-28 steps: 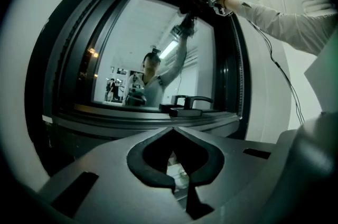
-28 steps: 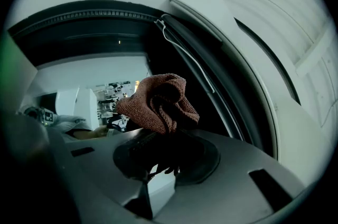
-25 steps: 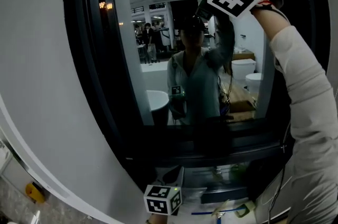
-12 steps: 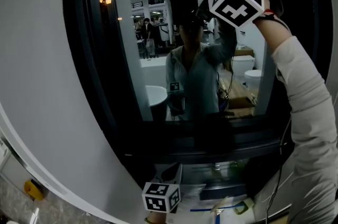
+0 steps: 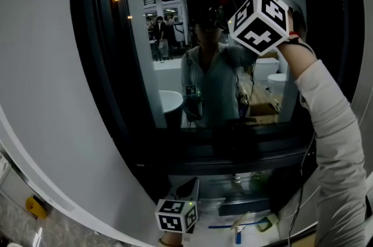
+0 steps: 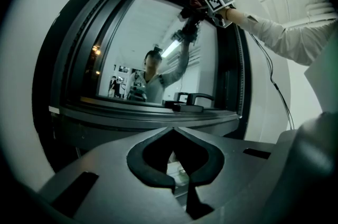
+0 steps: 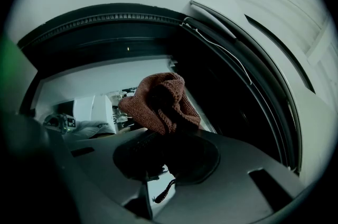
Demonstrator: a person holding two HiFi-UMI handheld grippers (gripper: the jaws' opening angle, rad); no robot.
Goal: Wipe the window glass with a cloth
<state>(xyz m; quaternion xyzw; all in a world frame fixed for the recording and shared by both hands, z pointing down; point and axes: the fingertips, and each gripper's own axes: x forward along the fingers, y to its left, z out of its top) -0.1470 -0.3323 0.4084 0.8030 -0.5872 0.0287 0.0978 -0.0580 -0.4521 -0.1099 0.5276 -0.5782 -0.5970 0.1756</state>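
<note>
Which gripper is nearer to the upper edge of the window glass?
Right. The right gripper holds the reddish-brown cloth high at the window glass; the left gripper is low, below the bottom frame.

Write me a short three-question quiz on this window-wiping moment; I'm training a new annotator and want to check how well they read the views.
1. True or false: the left gripper is holding the cloth.
2. Multiple choice: where does the right gripper hold the cloth at the window glass?
A. Up near the top of the pane
B. Down at the bottom frame
C. Away from the window, over the floor
3. Fill in the blank: the left gripper's jaws are ____ (open or shut), with nothing between them.

Key: 1 false, the right gripper holds it; 2 A; 3 shut.
</note>
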